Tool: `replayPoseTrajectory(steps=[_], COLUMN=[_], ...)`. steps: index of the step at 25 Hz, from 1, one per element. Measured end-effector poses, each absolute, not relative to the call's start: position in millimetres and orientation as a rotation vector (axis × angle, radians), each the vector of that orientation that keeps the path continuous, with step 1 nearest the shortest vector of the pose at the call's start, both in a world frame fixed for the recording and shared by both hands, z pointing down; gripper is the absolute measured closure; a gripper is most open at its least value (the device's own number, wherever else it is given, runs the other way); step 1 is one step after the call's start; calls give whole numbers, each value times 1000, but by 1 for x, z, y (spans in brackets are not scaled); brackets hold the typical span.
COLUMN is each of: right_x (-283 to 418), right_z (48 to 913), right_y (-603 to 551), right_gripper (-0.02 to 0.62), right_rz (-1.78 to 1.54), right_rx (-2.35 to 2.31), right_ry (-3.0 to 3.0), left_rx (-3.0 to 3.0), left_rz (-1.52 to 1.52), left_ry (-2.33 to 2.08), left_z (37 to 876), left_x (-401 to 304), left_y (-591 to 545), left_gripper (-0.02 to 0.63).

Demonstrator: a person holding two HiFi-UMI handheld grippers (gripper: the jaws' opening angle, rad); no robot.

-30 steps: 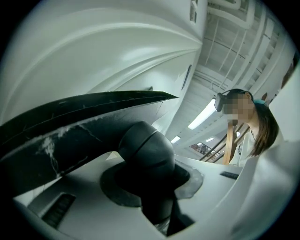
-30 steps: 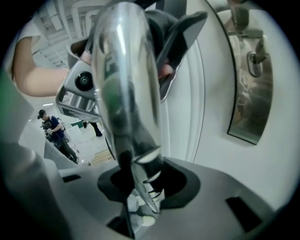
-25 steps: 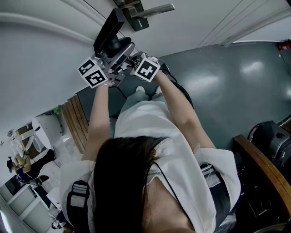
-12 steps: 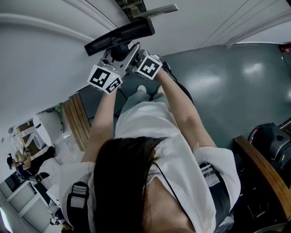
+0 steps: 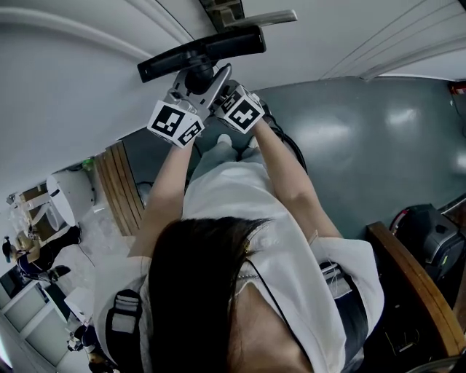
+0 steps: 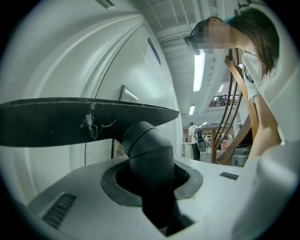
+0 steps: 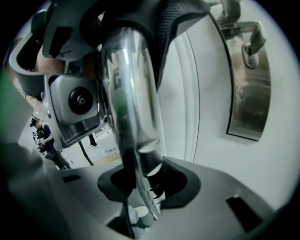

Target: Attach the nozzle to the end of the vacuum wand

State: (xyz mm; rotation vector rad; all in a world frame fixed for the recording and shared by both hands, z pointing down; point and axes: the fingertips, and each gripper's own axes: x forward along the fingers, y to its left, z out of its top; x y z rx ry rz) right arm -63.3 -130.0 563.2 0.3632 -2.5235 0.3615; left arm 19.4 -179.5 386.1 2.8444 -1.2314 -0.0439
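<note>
Nozzle lies crosswise, long axis running left-right.

Nozzle: we see matt black plastic, lint clinging.
Wand: we read glossy, mirror-smooth metal.
Door plate: brushed metal, dull sheen.
Floor: smooth, glossy.

Both tools bunched up at white door: left tool just beside right tool, no passage between. Nozzle lies flat across ahead of them, close to the door. Metal door handle just above it blocks upward. Open room to the right over grey floor. Lower left: wooden slats. Lower right: wooden armrest, black machine near it.
</note>
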Motion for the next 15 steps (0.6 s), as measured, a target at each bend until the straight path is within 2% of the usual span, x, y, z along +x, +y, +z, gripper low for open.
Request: replayPoseTrajectory(steps=[9, 15], right_x=[-53, -54], right_z=[553, 555], right_y=[-140, -138], right_gripper=[442, 449], right_rz=[472, 396], right_rx=[641, 677], right_ry=[-2639, -2636], left_rx=[2871, 2877], left_rz=[-49, -46], left_ry=[-1208, -1216], left_z=[385, 385], left_x=[27, 25], left_y=[-179, -175], left_gripper=[499, 500])
